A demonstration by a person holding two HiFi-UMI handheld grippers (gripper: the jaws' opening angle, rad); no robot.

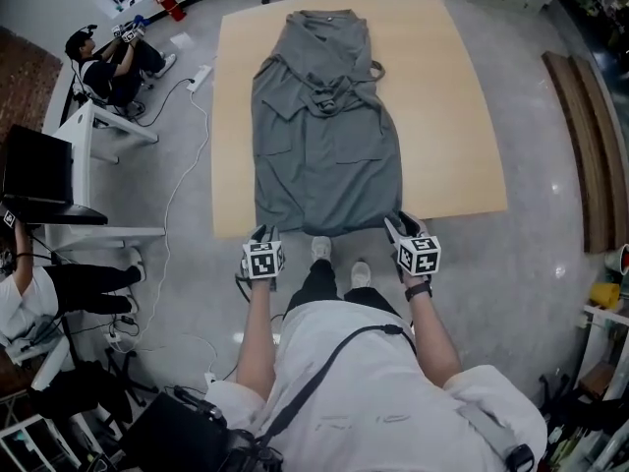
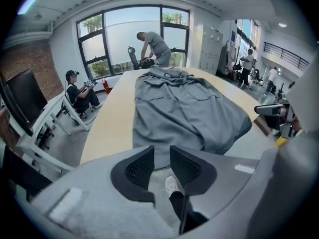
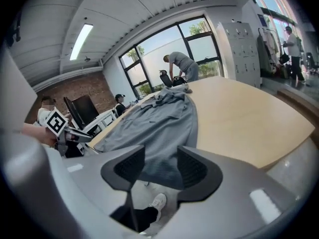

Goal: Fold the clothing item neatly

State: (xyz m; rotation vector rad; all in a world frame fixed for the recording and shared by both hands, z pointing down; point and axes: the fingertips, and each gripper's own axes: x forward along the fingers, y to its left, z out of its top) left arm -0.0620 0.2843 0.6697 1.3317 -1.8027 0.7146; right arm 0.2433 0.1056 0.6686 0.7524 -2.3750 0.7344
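Observation:
A grey long garment point(image 1: 324, 136) lies spread flat on a light wooden table point(image 1: 447, 116), collar at the far end and hem at the near edge. My left gripper point(image 1: 263, 234) hovers at the hem's near left corner. My right gripper point(image 1: 403, 224) is at the near right corner. In the left gripper view the jaws point(image 2: 162, 159) stand apart, with the garment's hem point(image 2: 184, 113) just beyond the gap and nothing between the pads. The right gripper point(image 3: 160, 162) also stands open and empty, with the hem point(image 3: 159, 133) lying ahead of it.
Two seated people point(image 1: 113, 62) and desks with a dark monitor point(image 1: 39, 170) fill the left side, with a white cable point(image 1: 182, 180) on the floor. Wooden planks point(image 1: 590, 146) lie on the right. A person point(image 2: 154, 46) bends over beyond the table's far end. My shoes point(image 1: 339, 259) stand by the near edge.

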